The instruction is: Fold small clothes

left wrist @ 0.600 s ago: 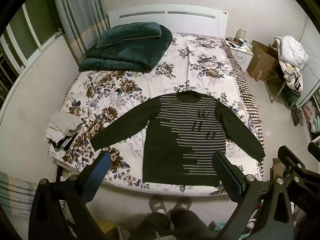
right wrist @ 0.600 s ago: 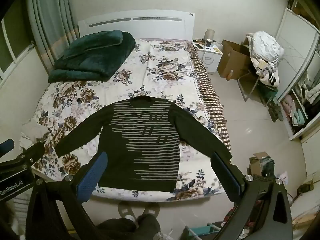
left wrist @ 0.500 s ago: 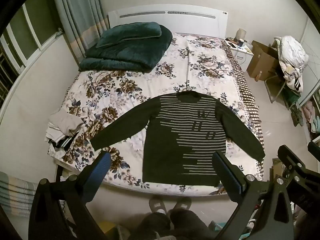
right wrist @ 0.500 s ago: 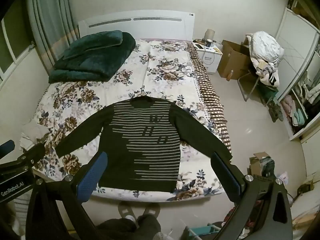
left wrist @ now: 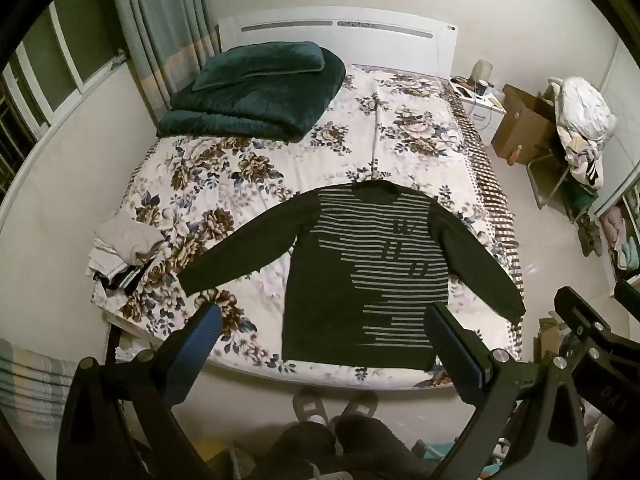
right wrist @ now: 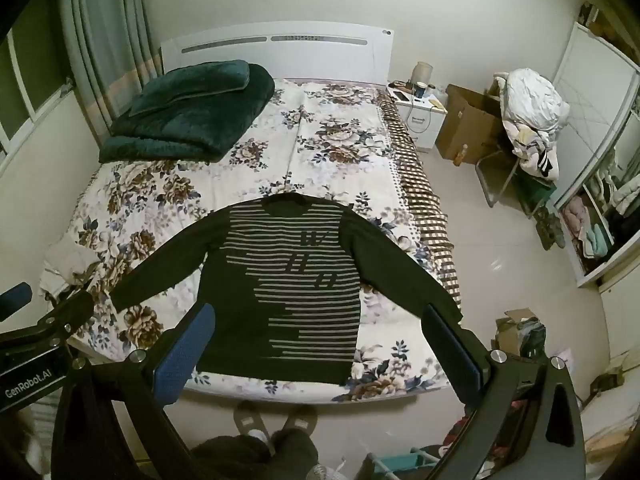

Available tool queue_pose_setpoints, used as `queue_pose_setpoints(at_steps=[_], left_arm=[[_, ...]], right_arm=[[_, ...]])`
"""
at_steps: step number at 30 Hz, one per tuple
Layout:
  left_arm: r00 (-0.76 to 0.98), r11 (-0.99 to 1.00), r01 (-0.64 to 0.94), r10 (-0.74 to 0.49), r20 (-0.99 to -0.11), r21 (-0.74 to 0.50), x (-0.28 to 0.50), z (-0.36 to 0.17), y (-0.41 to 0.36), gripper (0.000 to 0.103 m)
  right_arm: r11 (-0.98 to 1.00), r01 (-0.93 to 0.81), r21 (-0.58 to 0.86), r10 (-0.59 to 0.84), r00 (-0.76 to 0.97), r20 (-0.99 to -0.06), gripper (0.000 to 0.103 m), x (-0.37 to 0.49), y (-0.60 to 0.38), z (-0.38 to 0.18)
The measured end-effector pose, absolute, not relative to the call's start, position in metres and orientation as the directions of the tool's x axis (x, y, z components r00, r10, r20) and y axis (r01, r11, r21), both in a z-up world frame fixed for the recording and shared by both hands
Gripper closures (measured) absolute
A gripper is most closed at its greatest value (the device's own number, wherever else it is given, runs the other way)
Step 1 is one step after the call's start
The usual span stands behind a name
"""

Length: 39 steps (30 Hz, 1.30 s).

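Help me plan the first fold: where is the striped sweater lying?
The striped sweater lies flat, sleeves spread, at the foot of the floral bed, nearer its right side, with a small clothes pile left of it.

Dark striped sweater [left wrist: 376,276], flat, sleeves spread, bed's near end

This is a bedroom in a home, with a big bed [left wrist: 360,128] in a flowery sheet, a folded green blanket [left wrist: 256,92], curtains [right wrist: 100,40] by the window, a little white bedside table [right wrist: 420,120] and a wardrobe [right wrist: 600,216].
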State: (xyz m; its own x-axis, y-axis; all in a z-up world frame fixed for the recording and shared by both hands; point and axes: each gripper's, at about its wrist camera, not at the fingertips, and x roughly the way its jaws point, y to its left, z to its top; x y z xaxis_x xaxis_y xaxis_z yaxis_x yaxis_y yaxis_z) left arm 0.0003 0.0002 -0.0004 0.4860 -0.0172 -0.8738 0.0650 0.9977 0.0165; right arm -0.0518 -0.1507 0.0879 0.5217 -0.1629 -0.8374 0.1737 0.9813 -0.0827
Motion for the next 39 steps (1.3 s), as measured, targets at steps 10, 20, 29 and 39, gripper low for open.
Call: queue_pose_setpoints(at_steps=[10,20,29,39], left_arm=[[0.492,0.998,0.063,-0.019,-0.871,0.013,-0.005,-0.006,-0.008,0.0],[0.494,0.998,0.062,-0.027,-0.869,0.005,-0.006,-0.002,-0.008,0.0],[0.497,0.998,0.063,-0.029,-0.867,0.002,-0.006,-0.002,-0.007,0.0],[0.499,0.998,0.061,-0.032,-0.866,-0.002,-0.008,0.005,-0.008,0.0]], right_arm=[[0.981,0.173,-0.085,-0.165,0.525,-0.835,0.0,-0.056,-0.148,0.097],[0.981,0.172,-0.087,-0.166,0.528,-0.833,0.0,-0.065,-0.146,0.095],[0.981,0.172,-0.09,-0.169,0.529,-0.832,0.0,-0.066,-0.143,0.097],[0.981,0.171,-0.092,-0.171,0.532,-0.829,0.0,-0.065,-0.143,0.097]])
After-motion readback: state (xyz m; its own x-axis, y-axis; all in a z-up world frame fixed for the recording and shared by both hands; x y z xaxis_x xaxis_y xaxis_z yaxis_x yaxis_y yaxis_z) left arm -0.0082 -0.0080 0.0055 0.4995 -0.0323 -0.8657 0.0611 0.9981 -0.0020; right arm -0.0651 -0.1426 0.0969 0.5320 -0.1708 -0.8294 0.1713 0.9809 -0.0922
